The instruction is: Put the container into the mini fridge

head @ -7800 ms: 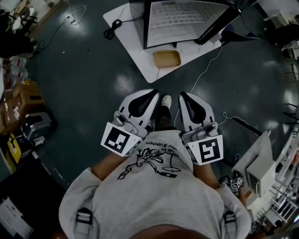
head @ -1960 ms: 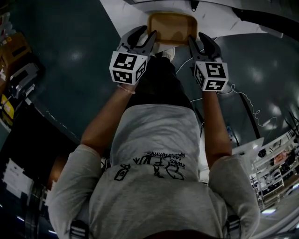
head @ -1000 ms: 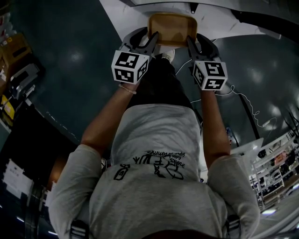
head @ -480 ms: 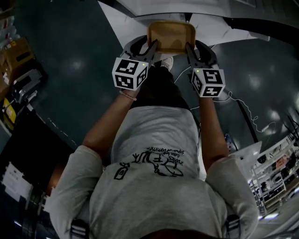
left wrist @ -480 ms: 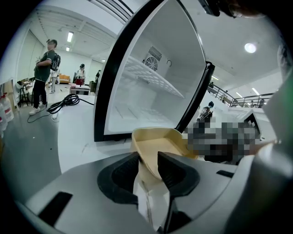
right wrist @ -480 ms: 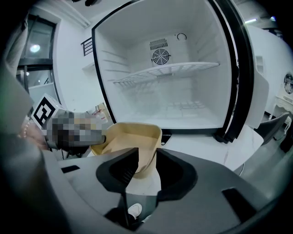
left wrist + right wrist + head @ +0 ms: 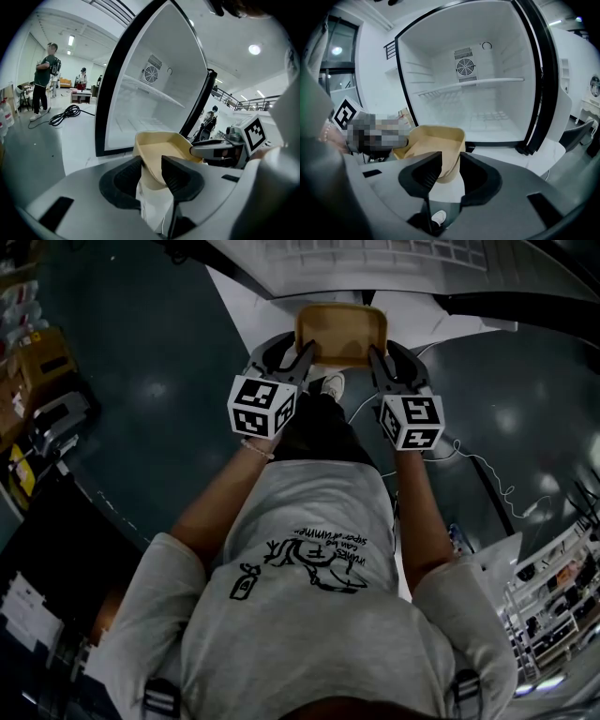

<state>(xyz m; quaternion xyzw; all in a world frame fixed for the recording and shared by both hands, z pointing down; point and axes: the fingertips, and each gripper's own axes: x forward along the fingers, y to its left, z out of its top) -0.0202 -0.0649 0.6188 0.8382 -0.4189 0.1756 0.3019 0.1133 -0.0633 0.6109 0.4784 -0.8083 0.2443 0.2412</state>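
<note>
The container [image 7: 342, 332] is a shallow tan tray, held up in the air between my two grippers in front of the open mini fridge [image 7: 375, 254]. My left gripper [image 7: 292, 351] is shut on its left wall, which runs between the jaws in the left gripper view [image 7: 152, 171]. My right gripper [image 7: 389, 351] has the right wall between its jaws, and they are closing on it. In the right gripper view the container [image 7: 433, 140] hangs before the white fridge interior [image 7: 487, 108], with a wire shelf [image 7: 478, 83] across the middle.
The fridge stands on a white board [image 7: 246, 296] on a dark floor. Its black door frame [image 7: 543, 93] rises at the right. A coiled cable [image 7: 65, 115] lies on the floor at left, with people standing far behind. Boxes [image 7: 47, 362] sit at far left.
Both grippers came up to the container on the white board and closed on its two sides. It now sits lower in the head view, with more of the fridge showing above.
</note>
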